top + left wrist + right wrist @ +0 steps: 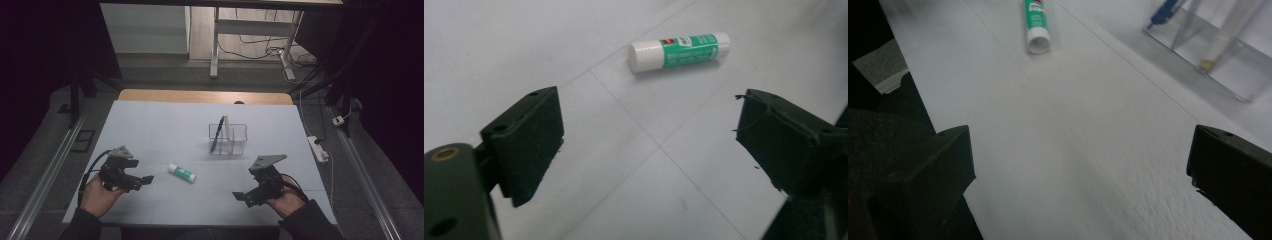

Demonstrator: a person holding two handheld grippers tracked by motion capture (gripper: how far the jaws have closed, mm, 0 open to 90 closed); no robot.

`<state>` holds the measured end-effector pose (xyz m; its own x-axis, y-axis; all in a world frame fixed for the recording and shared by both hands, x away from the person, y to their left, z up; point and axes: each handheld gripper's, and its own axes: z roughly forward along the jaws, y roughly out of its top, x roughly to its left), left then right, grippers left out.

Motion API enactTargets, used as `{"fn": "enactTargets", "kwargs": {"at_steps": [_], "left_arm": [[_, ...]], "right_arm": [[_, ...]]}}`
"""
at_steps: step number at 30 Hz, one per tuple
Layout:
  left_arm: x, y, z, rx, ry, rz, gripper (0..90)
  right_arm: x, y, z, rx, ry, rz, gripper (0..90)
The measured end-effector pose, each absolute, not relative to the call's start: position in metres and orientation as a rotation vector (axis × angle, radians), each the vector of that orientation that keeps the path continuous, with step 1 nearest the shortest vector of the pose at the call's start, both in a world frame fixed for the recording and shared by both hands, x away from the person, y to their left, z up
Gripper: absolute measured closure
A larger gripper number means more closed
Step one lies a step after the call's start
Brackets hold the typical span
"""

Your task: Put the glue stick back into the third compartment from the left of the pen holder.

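Note:
A green and white glue stick (182,173) lies on its side on the white table (160,125), between my two grippers. My left gripper (141,181) sits left of it, jaws wide apart and empty; in the left gripper view the glue stick (679,50) lies beyond the jaws, untouched. My right gripper (242,197) is at the front right, open with nothing between its jaws. The right gripper view has the glue stick (1036,25) far ahead. A clear organiser (228,139) behind holds a blue pen (217,134) and a white stick.
The clear organiser (1218,45) stands at mid-table, right of centre. The table's front edge runs just beneath both hands. A power strip (319,148) and cables lie on the floor to the right. Desk legs stand beyond the far edge.

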<state>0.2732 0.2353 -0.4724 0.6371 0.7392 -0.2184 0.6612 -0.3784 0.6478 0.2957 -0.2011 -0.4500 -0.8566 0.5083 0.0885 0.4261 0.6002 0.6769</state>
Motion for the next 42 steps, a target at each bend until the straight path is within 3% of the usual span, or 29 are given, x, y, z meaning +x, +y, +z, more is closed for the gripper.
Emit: {"fn": "enactTargets", "kwargs": {"at_steps": [14, 39, 42], "left_arm": [[0.235, 0.253, -0.475, 2.068, 1.101, 0.139, 0.0], [0.211, 0.264, -0.479, 2.063, 1.103, 0.141, 0.0], [0.211, 0.264, -0.479, 2.064, 1.102, 0.138, 0.0]], "right_arm": [[0.322, -0.132, -0.464, 0.673, 2.784, 1.079, 0.0], [0.369, -0.012, -0.508, 0.571, 2.911, 0.785, 0.0], [0.373, -0.006, -0.511, 0.57, 2.922, 0.781, 6.4]]}}
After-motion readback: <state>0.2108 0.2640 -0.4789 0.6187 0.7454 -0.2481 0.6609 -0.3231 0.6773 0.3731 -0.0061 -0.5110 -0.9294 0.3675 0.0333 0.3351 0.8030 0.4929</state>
